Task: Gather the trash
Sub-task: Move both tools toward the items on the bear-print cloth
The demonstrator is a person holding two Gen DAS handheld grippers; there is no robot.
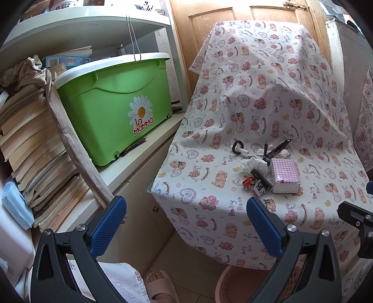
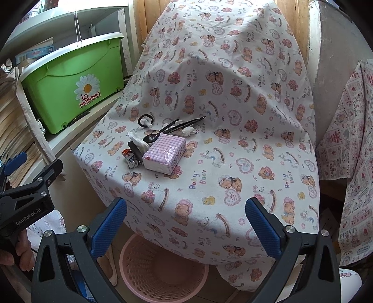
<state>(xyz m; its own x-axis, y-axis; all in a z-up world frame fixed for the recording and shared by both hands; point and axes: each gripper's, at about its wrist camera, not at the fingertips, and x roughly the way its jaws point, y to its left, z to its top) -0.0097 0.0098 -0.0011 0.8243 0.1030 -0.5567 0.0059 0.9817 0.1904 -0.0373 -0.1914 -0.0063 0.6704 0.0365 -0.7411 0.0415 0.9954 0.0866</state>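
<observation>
A table under a bear-print cloth (image 2: 233, 163) carries a small heap of litter. It holds crumpled white tissue (image 2: 139, 141) (image 1: 255, 163), a small red and white wrapper (image 2: 130, 158) (image 1: 253, 184), a black plastic spoon (image 2: 153, 137), black sticks (image 1: 278, 146) and a black ring with a white stem (image 2: 144, 122) (image 1: 239, 148). A pink checked tissue pack (image 2: 165, 153) (image 1: 285, 174) lies beside them. A pink perforated waste basket (image 2: 163, 268) (image 1: 235, 284) stands on the floor under the table's near edge. My left gripper (image 1: 186, 221) and right gripper (image 2: 186, 221) are both open and empty, short of the table.
A green lidded storage box (image 1: 116, 102) sits on a white cabinet (image 1: 139, 198) left of the table, next to stacked books (image 1: 35, 151). A wooden door (image 1: 233, 14) is behind the table. A slippered foot (image 1: 160, 286) is on the floor. Another patterned cloth (image 2: 349, 139) hangs at right.
</observation>
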